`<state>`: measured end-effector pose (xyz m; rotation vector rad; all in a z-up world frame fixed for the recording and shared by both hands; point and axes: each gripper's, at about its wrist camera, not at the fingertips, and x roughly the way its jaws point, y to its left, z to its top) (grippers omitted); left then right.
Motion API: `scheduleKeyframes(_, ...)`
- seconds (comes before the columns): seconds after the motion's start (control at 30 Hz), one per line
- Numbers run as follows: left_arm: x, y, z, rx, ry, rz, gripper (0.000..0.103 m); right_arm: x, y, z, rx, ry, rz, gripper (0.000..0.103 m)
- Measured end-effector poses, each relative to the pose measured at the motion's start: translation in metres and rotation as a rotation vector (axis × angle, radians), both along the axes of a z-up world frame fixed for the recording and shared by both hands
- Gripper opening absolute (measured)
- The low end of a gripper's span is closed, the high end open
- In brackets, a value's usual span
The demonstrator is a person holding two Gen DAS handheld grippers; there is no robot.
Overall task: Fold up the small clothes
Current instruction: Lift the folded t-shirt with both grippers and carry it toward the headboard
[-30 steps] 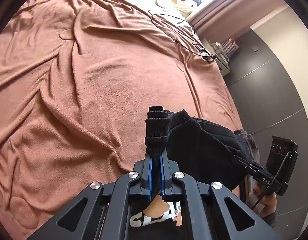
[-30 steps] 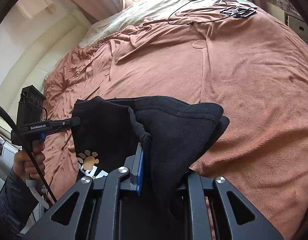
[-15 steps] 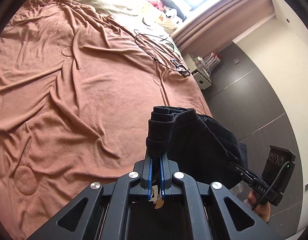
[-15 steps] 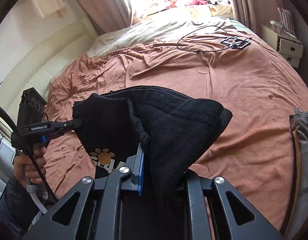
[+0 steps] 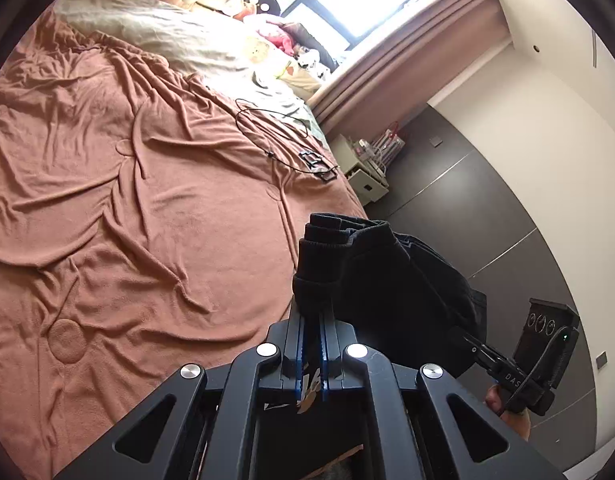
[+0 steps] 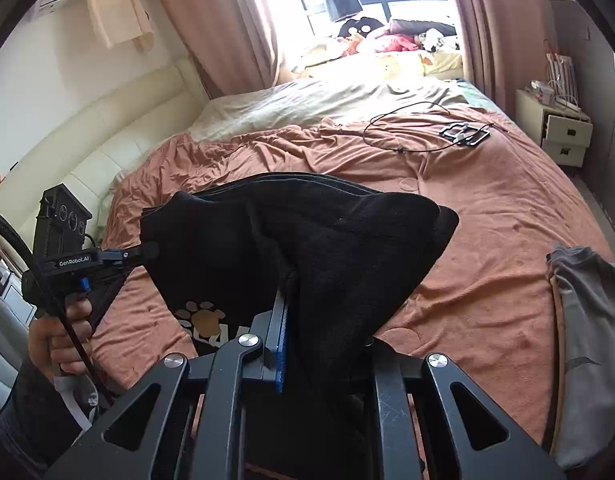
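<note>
A small black garment (image 6: 339,248) with a paw print and pale lettering on its front hangs in the air above the brown bed cover, held between both grippers. My left gripper (image 5: 312,312) is shut on one bunched black edge (image 5: 319,264). In the right wrist view that same left gripper (image 6: 147,250) clamps the garment's left corner, with a hand around its handle. My right gripper (image 6: 303,300) is shut on the other corner; thick black cloth drapes over it and hides its right finger. In the left wrist view the right gripper (image 5: 473,346) pinches the garment's far side.
The brown bed cover (image 6: 487,208) spreads below, wrinkled. A black cable loop and a small frame (image 6: 463,133) lie on it toward the window. A grey garment (image 6: 587,320) sits at the right edge. A white nightstand (image 6: 563,136) and dark wardrobe doors (image 5: 487,208) flank the bed.
Both grippers have lifted with the black garment still clamped; the bed sits lower and farther in view, and the window, curtains and grey garment have come into sight.
</note>
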<state>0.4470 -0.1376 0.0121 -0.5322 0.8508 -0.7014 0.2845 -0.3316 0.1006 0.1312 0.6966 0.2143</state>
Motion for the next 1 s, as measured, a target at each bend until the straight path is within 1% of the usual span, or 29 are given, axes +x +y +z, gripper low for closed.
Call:
scheduleKeyframes(0.17, -0.027, 0.013, 0.031, -0.017, -0.058, 0.012, 0.005, -0.036, 0.014, 0.018, -0.006, -0.055, 0.003, 0.011)
scheduleKeyframes(0.33, -0.056, 0.034, 0.065, -0.034, -0.117, 0.044, 0.005, -0.072, 0.029, 0.039, -0.008, -0.12, 0.026, 0.011)
scheduleKeyframes(0.5, -0.087, 0.062, 0.1, -0.031, -0.18, 0.094, 0.005, -0.104, 0.05, 0.055, -0.005, -0.193, 0.079, 0.011)
scheduleKeyframes(0.67, -0.115, 0.097, 0.128, -0.025, -0.226, 0.155, 0.005, -0.13, 0.072, 0.064, 0.018, -0.241, 0.144, 0.011)
scheduleKeyframes(0.8, -0.129, 0.125, 0.141, -0.026, -0.25, 0.19, 0.005, -0.145, 0.095, 0.068, 0.021, -0.264, 0.201, 0.011)
scheduleKeyframes(0.93, -0.137, 0.162, 0.143, -0.064, -0.235, 0.233, 0.005, -0.147, 0.114, 0.065, 0.03, -0.267, 0.249, 0.011)
scheduleKeyframes(1.0, -0.142, 0.181, 0.145, -0.061, -0.252, 0.258, 0.005, -0.145, 0.123, 0.062, 0.026, -0.27, 0.274, 0.011)
